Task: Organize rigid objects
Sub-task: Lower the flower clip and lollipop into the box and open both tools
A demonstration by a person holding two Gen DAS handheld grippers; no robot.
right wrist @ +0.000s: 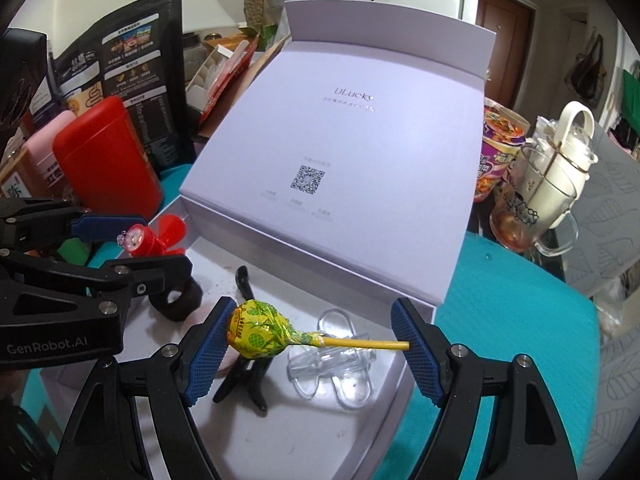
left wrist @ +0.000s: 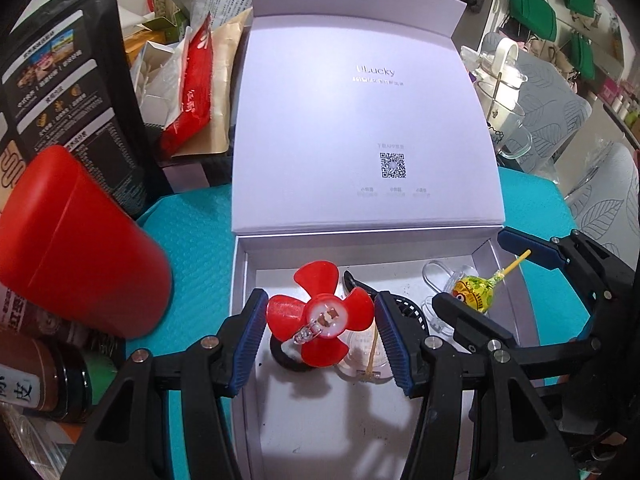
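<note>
A white box [left wrist: 240, 280] lies open on the teal mat, its lid [left wrist: 360, 120] standing up behind. My left gripper [left wrist: 320, 312] is shut on a red propeller toy [left wrist: 316, 320] above the tray's left part; the same toy [right wrist: 168, 232] shows in the right wrist view. My right gripper [right wrist: 314, 316] holds a yellow lollipop [right wrist: 260, 334] lengthwise, head on the left pad and stick tip on the right pad, over the tray's right part. In the tray lie a black ring [right wrist: 180, 300], a black clip [right wrist: 248, 376] and a clear plastic piece [right wrist: 340, 368].
A red canister [left wrist: 80, 248] and a black pouch [left wrist: 68, 92] stand left of the box, with jars and packets behind. A glass mug with a white teapot [right wrist: 552, 184] and a noodle cup [right wrist: 500, 148] stand at the right. Teal mat [right wrist: 500, 340] borders the box.
</note>
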